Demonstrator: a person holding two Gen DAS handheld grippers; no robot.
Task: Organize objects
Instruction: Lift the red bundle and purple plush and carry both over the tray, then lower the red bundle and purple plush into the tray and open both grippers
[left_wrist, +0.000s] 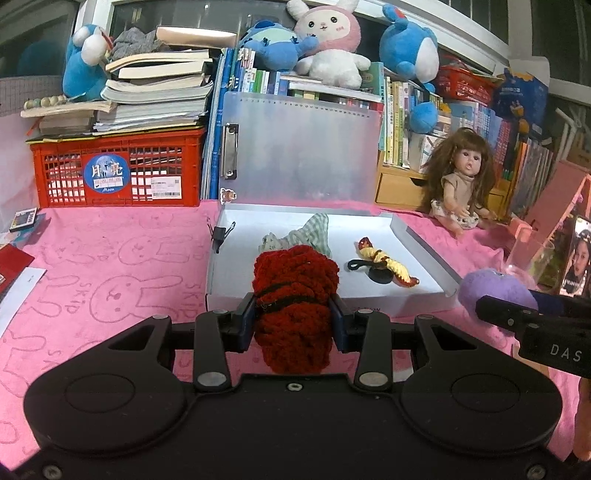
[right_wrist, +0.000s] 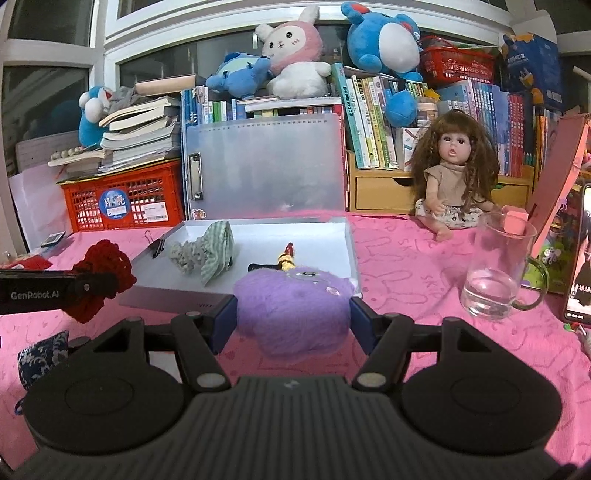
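While each hand-held gripper clamps its toy, red yarn bundle (left_wrist: 293, 306) left, purple plush (right_wrist: 293, 314) right: glass mug (right_wrist: 498, 266) right-view only.

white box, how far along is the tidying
Done: a green checked cloth and a yellow braided piece lie in the white box. In hand: left tongs shut on a red knitted piece, right tongs on a purple fuzzy toy. Left: placing both inside.
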